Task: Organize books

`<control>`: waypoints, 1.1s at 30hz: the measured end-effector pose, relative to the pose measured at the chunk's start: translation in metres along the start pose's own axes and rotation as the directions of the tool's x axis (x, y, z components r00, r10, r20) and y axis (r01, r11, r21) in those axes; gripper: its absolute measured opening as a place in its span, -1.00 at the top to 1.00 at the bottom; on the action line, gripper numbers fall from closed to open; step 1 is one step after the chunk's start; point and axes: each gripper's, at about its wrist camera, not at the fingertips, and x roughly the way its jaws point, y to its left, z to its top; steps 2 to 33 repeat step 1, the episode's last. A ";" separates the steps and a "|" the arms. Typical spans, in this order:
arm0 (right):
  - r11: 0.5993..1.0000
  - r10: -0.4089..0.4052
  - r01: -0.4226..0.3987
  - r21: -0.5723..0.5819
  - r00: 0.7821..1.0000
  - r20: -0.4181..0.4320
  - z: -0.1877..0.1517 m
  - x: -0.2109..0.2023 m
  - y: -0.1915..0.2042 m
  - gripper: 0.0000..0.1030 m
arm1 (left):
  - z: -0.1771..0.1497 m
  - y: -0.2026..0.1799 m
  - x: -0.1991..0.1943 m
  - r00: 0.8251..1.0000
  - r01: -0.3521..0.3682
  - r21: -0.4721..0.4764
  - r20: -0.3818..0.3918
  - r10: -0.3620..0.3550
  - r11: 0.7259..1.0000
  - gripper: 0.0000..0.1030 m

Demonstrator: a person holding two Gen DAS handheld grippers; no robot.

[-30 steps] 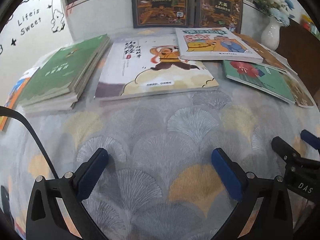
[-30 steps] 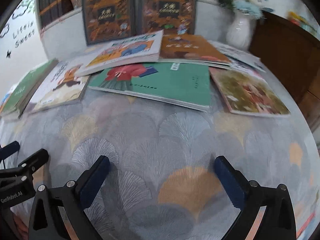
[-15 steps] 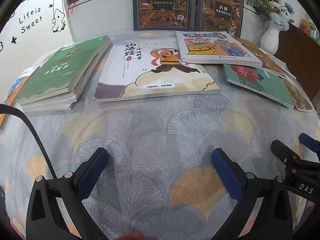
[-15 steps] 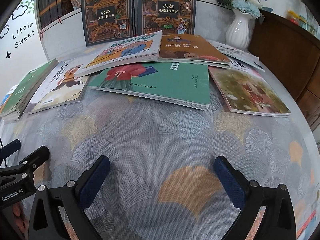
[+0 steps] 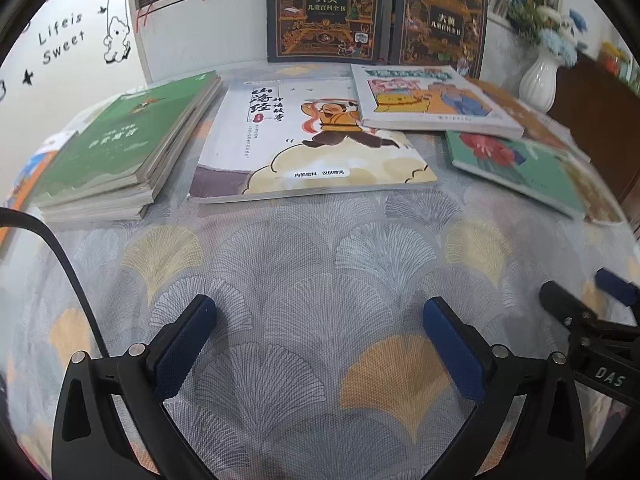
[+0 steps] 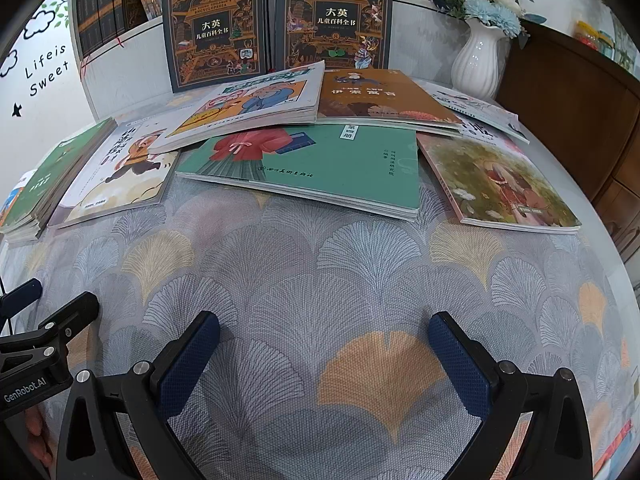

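left tool (image 5: 318, 332) wide open, right tool (image 6: 324, 346) likewise (both empty)

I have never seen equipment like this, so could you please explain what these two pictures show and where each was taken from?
There is no robot here: a person holds a two-finger gripper in each hand, and each carries a fisheye camera looking forward along its fingers. One picture comes from the left gripper, the other from the right gripper; the black arms with blue pads at the bottom are their fingers. Both are open and hold nothing.

They hover over a table with a fan-patterned tablecloth. On it lie a stack of green books, a white picture book, a teal book and others overlapping. Two dark encyclopedia volumes stand upright behind, beside a white vase of flowers.
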 end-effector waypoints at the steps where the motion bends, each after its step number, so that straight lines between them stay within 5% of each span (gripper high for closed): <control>1: 1.000 0.000 0.000 0.000 1.000 0.000 0.000 0.000 0.000 -1.00 | 0.001 -0.001 0.001 1.000 -0.005 0.005 -0.004 0.005 1.000 -1.00; 33: 1.000 0.000 0.000 0.000 1.000 0.000 0.000 0.000 0.000 -1.00 | 0.001 -0.001 0.001 1.000 -0.005 0.005 -0.004 0.005 1.000 -1.00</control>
